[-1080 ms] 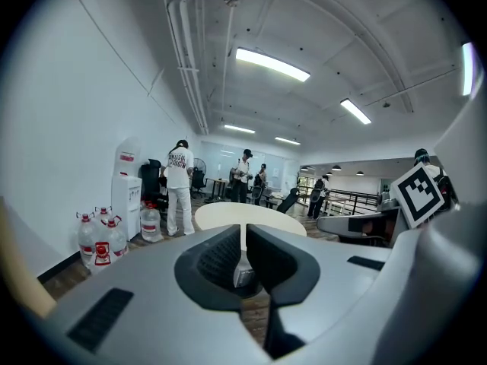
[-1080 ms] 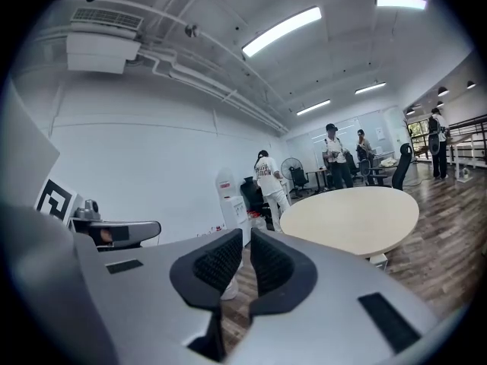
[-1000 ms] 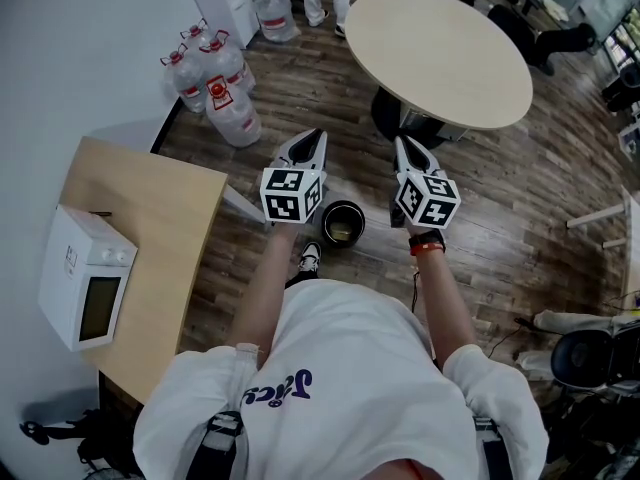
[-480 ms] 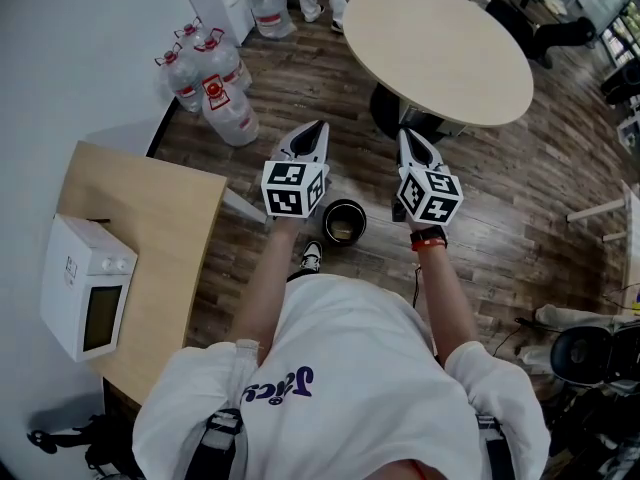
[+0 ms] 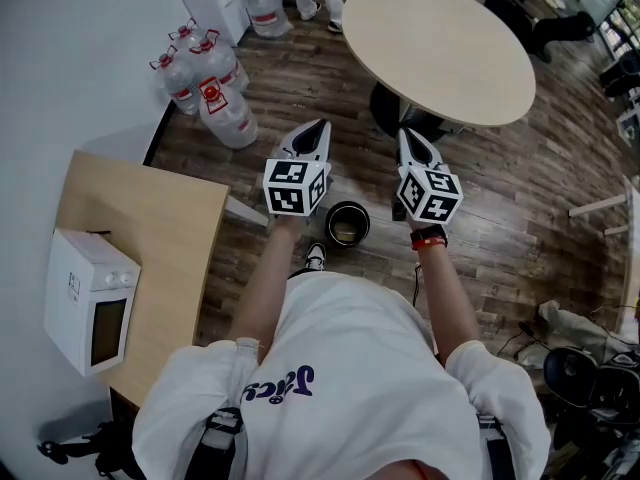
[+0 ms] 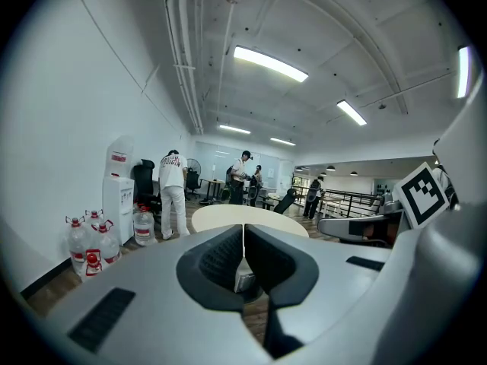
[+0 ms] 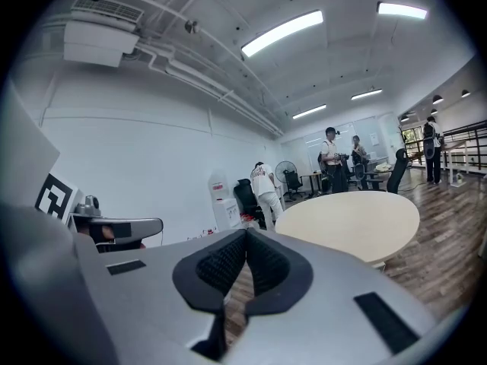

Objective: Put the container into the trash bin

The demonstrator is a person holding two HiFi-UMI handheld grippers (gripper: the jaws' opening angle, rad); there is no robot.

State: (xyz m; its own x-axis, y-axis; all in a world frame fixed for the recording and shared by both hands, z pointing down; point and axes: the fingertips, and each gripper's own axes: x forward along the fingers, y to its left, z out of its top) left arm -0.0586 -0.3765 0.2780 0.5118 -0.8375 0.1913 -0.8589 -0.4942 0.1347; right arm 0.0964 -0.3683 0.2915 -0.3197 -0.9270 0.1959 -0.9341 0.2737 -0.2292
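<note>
The left gripper (image 5: 318, 128) and right gripper (image 5: 406, 136) were both pinched fully shut on nothing and held level side by side, probably idle. The black trash bin (image 5: 329, 230) stood on the plank floor between them. No container showed, unless the pale stuff inside the bin was it. The purple script on the person's shirt (image 5: 275, 388) and the red labels on the water jugs (image 5: 226, 110) could not be read.

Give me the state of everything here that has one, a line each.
left gripper: shut, empty
right gripper: shut, empty
trash bin: upright on the floor, top open
microwave: door shut
water jugs: upright, capped
</note>
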